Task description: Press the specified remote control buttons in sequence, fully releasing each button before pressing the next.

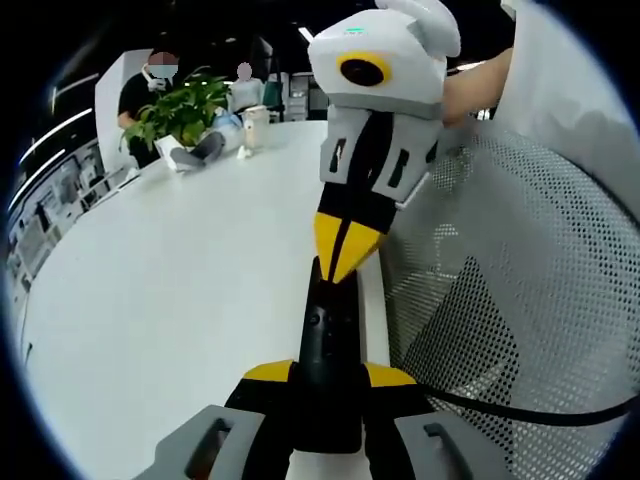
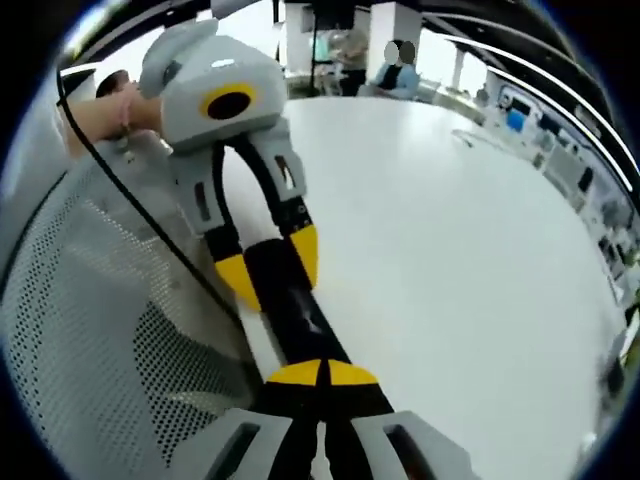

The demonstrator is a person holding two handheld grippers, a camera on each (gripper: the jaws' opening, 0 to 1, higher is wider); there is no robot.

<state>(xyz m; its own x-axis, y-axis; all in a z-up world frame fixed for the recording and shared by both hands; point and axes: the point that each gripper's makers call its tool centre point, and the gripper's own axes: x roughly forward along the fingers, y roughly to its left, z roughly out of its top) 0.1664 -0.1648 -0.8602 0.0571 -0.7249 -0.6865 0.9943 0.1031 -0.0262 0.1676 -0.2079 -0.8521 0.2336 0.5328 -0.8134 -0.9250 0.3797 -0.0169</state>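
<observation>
Remote control lengthwise, pointing forward along jaws

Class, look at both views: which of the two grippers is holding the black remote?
The left gripper: its jaws clamp the remote between them. The right gripper is closed, merely pointing its tips at it.

White table, potted plant, mesh chair.

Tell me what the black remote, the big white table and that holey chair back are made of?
The remote looks like matte black plastic with dull, moulded buttons. The table has a smooth, faintly glossy white top, perhaps laminate; I can't tell for sure. The chair back looks like pale mesh, since evenly spaced holes let dark shapes show through.
</observation>
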